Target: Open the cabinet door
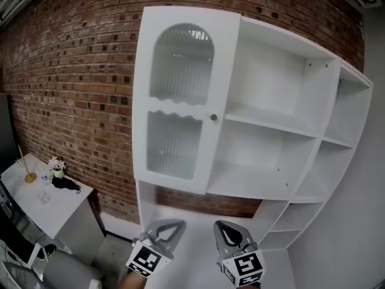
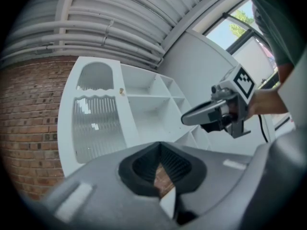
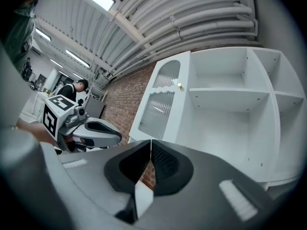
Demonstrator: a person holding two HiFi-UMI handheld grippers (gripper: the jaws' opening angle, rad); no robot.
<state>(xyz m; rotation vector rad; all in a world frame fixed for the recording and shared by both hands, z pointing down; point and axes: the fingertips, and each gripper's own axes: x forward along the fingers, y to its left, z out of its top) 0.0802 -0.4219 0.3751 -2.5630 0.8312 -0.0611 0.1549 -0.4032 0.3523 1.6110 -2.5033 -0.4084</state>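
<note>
Left gripper [image 1: 166, 232] and right gripper [image 1: 231, 236] both have their jaws pressed together with nothing between them. I'm holding them low, well short of the cabinet [image 1: 283, 107]. The door [image 1: 180, 101] covers the cabinet's left section and looks shut to me; the knob [image 1: 213, 117] at its right edge is untouched. Nothing done yet — reach, grip and pull all remain.

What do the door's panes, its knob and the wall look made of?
Panes: ribbed translucent glass or acrylic, judging by the fine vertical flutes and glare.
Knob: small, brass-coloured and shiny, probably metal.
Wall: matte red brick with visible mortar lines.
</note>
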